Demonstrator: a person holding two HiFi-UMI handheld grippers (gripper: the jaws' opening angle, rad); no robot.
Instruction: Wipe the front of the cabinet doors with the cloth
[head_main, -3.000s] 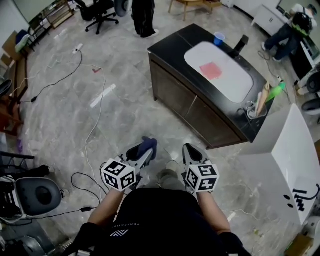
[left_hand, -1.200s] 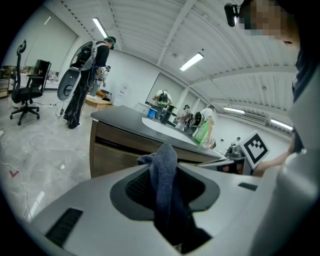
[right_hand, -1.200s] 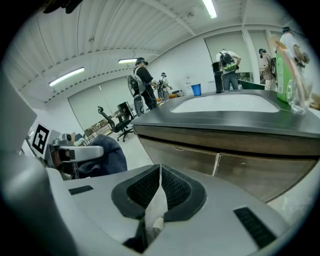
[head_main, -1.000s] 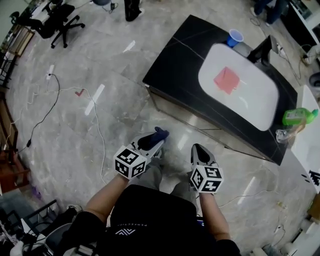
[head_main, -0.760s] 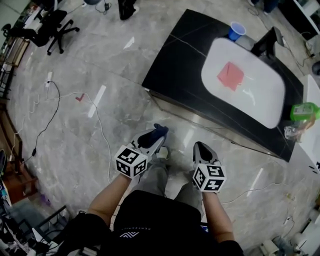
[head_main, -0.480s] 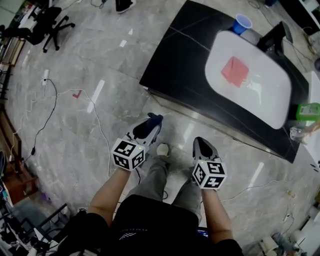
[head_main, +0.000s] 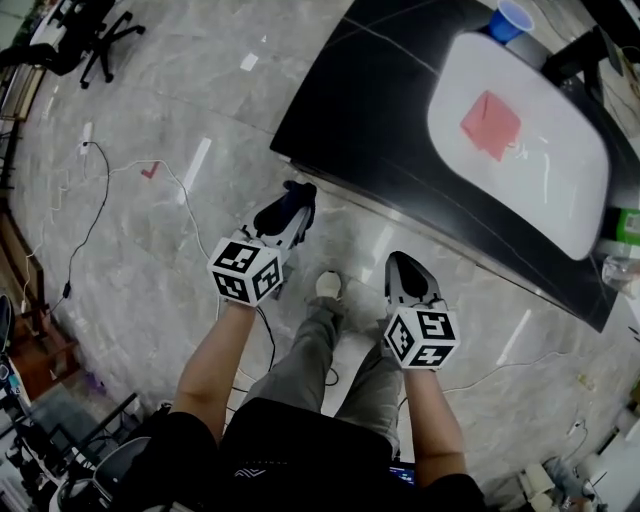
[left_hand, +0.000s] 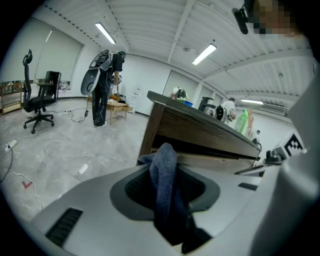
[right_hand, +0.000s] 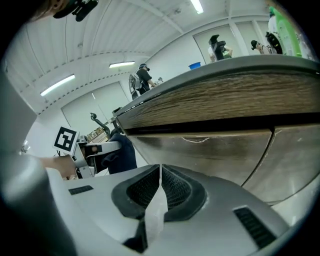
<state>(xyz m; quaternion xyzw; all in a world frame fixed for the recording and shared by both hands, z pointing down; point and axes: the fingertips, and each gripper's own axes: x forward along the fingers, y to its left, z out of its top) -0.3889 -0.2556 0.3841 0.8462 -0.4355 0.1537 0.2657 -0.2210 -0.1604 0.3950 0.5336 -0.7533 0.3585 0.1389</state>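
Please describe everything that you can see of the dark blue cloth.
The cloth is dark blue, soft and fuzzy, like terry or microfibre. It is clamped between the shut jaws of the left tool, bunched into a narrow upright bundle. Its rounded top sticks out past the jaw tips, and a loose end hangs behind them. It points toward the front of the wooden cabinet and seems not to touch it yet. Nothing else touches it.

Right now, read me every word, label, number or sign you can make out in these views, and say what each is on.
No readable words or numbers in any view.
Marker cube on the left gripper: black-and-white squares only, no letters.
Marker cube on the right gripper: the same.
Cloth in the left gripper: no tag shows.
Person's shirt: small pale print, too small to read.
Green bottle: label blurred.
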